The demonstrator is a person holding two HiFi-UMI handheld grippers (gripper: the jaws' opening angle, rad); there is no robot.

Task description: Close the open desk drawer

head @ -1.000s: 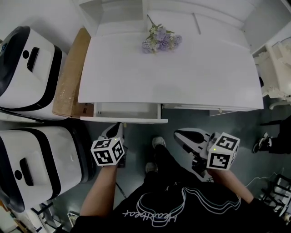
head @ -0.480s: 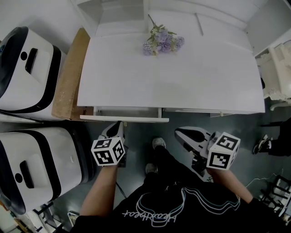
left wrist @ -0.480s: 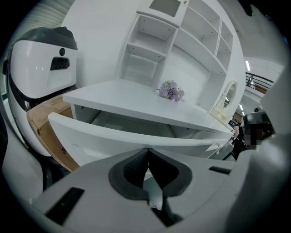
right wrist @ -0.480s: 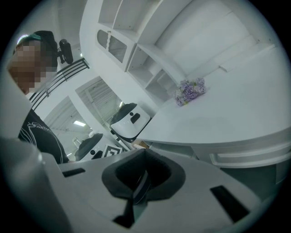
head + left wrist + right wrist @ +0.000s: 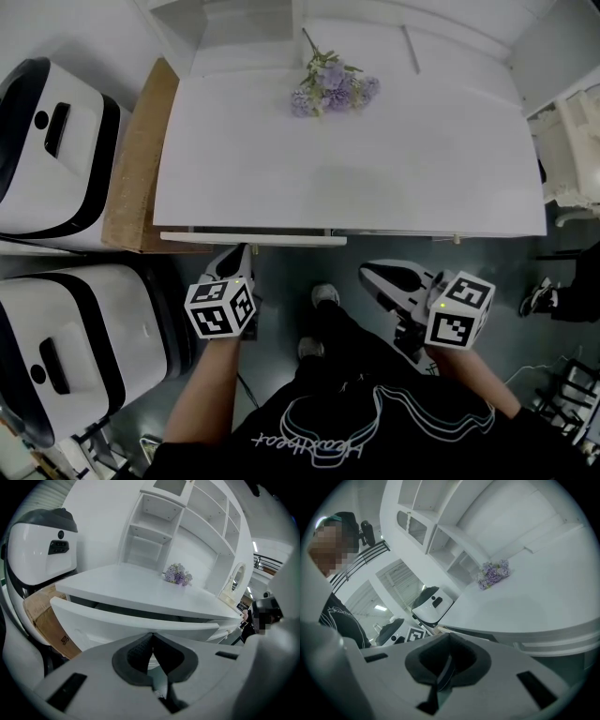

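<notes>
Under the desk's [image 5: 347, 159] front edge, at its left end, the drawer [image 5: 253, 239] stands out only a little. The head view shows just its white front and a thin dark slit behind it. The left gripper view looks from below and shows more: the drawer front [image 5: 131, 620] slopes out beneath the desk top [image 5: 140, 590], with a dark gap between them. No view looks into the drawer, so what it holds cannot be told.

The left gripper [image 5: 239, 255] points at the drawer front, with its tip right at the panel. Whether it touches cannot be told. Its own view shows the jaws [image 5: 151, 637] pressed together with nothing between them. The right gripper [image 5: 375, 274] hangs lower, off to the right of the drawer and apart from the desk. Its jaws [image 5: 449, 639] are also together and empty.

Purple flowers [image 5: 328, 86] lie at the back of the desk top. Only the gripper views show the white shelves [image 5: 154, 531] rising behind the desk. The head view alone shows the cardboard box [image 5: 136, 159] against the desk's left side and the person's shoes [image 5: 325, 294] on the floor.
</notes>
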